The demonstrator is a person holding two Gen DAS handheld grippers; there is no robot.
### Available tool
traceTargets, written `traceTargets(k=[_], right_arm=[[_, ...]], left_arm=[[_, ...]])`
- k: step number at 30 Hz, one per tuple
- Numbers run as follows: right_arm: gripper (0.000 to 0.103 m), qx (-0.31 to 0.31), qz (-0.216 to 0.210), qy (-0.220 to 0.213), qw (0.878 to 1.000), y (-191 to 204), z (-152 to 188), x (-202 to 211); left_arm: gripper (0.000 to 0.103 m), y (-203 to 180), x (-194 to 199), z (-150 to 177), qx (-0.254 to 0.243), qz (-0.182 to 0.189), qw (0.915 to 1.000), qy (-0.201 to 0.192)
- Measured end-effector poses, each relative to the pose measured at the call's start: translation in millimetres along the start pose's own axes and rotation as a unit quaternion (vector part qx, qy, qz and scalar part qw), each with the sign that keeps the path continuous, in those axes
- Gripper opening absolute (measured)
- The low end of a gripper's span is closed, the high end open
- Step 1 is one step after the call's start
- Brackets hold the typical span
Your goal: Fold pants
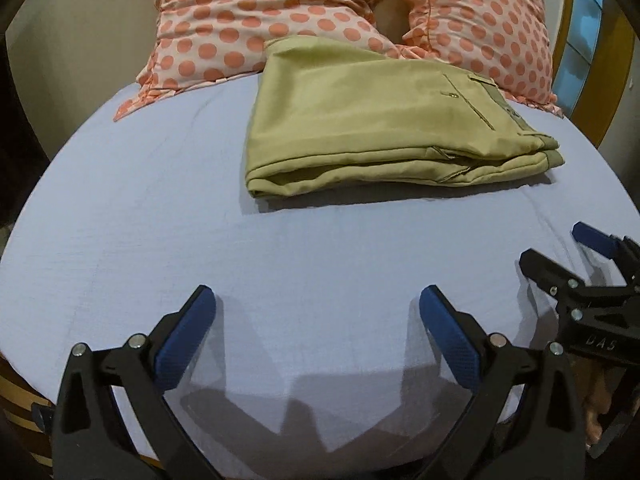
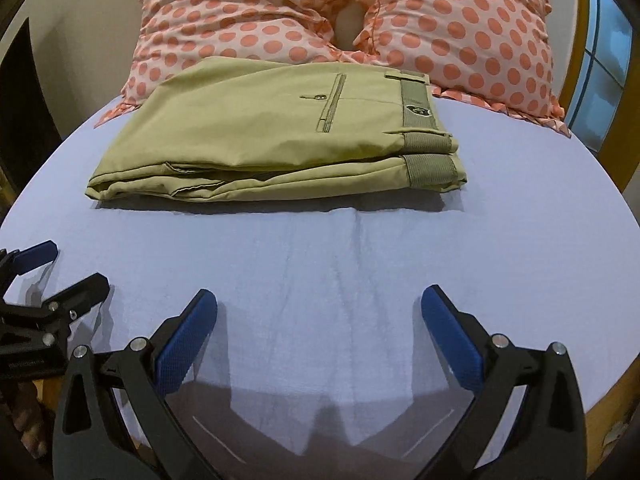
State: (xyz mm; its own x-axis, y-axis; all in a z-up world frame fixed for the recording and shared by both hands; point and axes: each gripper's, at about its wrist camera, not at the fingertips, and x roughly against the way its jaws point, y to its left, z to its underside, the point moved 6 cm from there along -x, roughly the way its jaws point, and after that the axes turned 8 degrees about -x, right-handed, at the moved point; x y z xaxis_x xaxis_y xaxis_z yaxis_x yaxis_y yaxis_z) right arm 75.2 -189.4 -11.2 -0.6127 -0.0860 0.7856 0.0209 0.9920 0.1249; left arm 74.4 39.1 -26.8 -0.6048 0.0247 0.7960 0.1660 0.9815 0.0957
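The khaki pants [image 1: 372, 120] lie folded into a compact, layered rectangle on the bed [image 1: 280, 260], which is covered by a pale blue sheet. The bundle sits toward the head edge of the bed, its far side resting against two pillows [image 1: 224, 20] in pink cloth with orange dots. In the right wrist view the pants [image 2: 272, 136] show a buttoned back pocket on top and the waistband with its belt loops at the right end of the stack; the folded edges face the foot edge of the bed. No container is in sight; the pants rest directly on the sheet.

The left gripper [image 1: 316, 320] is above the sheet near the foot edge, its jaws spread wide and holding nothing, with bare sheet visible between the blue pads [image 1: 184, 336]. The pants lie ahead of it and somewhat to its right, well apart from the fingertips.

The right gripper [image 2: 318, 320] is likewise near the foot edge, jaws spread wide and empty, with the pants ahead and slightly to its left, well apart. A crease in the sheet runs from the bundle toward this gripper.

Each gripper shows at the edge of the other's view, side by side and apart.
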Motion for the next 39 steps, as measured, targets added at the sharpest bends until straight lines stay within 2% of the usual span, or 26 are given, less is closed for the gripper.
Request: traceTargets(k=[3, 27, 39], right_arm=[[0.102, -0.002, 0.003, 0.000, 1.000, 0.3, -1.8, -1.1], [0.102, -0.001, 0.004, 0.005, 1.000, -0.5, -3.0, -1.0], [0.102, -0.001, 0.004, 0.006, 1.000, -1.7, -2.9, -0.8]], left_arm=[[0.101, -1.0, 1.1, 1.7, 0.004, -0.003, 0.9999, -0.009], [0.101, -0.9, 0.8, -0.5, 0.001, -0.002, 1.0000, -0.003], [0.101, 0.4, -1.1, -1.9, 0.004, -0.003, 0.9999, 0.009]])
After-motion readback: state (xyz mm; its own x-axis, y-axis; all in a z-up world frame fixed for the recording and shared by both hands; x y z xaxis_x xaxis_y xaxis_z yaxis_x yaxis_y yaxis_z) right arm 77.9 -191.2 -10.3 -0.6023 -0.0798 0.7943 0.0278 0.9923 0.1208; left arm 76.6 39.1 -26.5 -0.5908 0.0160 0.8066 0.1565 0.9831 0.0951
